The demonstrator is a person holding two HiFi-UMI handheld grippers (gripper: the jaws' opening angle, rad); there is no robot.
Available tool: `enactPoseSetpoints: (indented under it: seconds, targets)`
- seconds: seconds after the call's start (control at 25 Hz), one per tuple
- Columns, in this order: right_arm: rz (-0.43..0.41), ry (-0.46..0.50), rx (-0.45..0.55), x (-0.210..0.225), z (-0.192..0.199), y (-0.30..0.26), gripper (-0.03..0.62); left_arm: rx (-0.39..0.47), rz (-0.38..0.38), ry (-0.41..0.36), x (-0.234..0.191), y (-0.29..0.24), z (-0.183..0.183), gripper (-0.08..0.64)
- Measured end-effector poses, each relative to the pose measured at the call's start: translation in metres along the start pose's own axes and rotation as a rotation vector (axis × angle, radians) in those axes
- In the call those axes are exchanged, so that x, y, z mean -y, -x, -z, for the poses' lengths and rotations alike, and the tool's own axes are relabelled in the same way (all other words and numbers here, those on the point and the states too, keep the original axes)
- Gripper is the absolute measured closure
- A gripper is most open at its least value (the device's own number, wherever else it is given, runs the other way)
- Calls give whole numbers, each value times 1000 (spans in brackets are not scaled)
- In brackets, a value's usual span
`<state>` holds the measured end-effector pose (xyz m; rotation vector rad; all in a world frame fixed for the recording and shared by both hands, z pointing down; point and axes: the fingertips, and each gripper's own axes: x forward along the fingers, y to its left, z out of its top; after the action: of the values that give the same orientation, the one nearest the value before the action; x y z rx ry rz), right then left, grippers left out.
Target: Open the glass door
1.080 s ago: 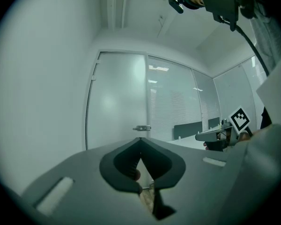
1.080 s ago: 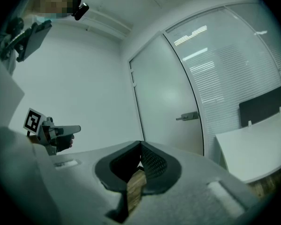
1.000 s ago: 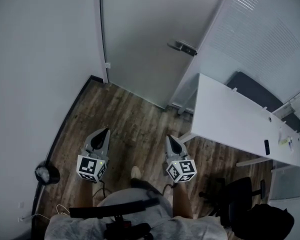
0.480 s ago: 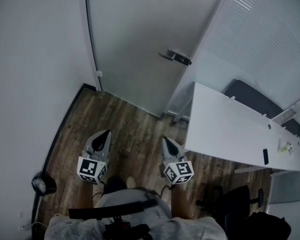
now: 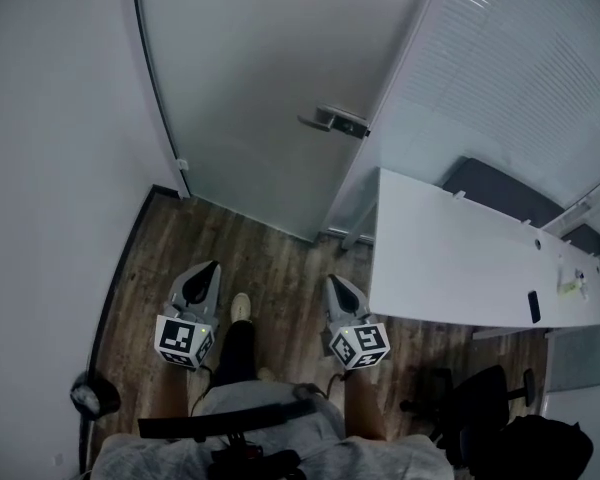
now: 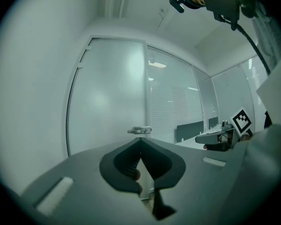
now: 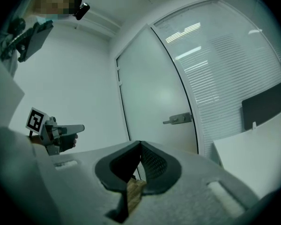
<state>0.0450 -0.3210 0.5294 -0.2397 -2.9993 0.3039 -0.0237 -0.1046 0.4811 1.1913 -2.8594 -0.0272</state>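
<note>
The frosted glass door (image 5: 270, 78) stands closed ahead, with a metal lever handle (image 5: 332, 120) on its right side. In the left gripper view the door (image 6: 107, 97) fills the middle and its handle (image 6: 139, 131) sits just above my jaw tips. The handle (image 7: 178, 119) shows right of centre in the right gripper view. My left gripper (image 5: 212, 265) and right gripper (image 5: 330, 279) are both shut and empty, pointing level at the door from well short of it. The tips of the left gripper (image 6: 140, 138) and right gripper (image 7: 140, 142) meet.
A white desk (image 5: 460, 258) runs along the right beside a slatted glass partition (image 5: 510, 78). A dark office chair (image 5: 480, 408) stands at the lower right. A plain white wall (image 5: 50, 168) closes the left, with a small black object (image 5: 92, 396) on the wood floor (image 5: 270, 258).
Both grippers and the person have come closer to the door. The door and handle have slid left in the head view, and a foot now steps forward between the grippers.
</note>
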Motion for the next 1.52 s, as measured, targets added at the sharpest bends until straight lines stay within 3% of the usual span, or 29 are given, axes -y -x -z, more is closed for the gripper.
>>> enactPoseSetpoints:
  seconds: [0.36, 0.64, 1.08, 1.52]
  targets:
    - [68, -1, 15, 24, -11, -56, 591, 0, 89, 1, -41, -76, -7, 557]
    - [167, -21, 23, 55, -24, -91, 591, -11, 179, -7, -62, -148, -17, 557]
    - [306, -49, 46, 100, -34, -125, 591, -34, 340, -25, -66, -246, -19, 556]
    - [451, -76, 64, 130, -32, -134, 591, -74, 474, -95, -62, -324, -10, 555]
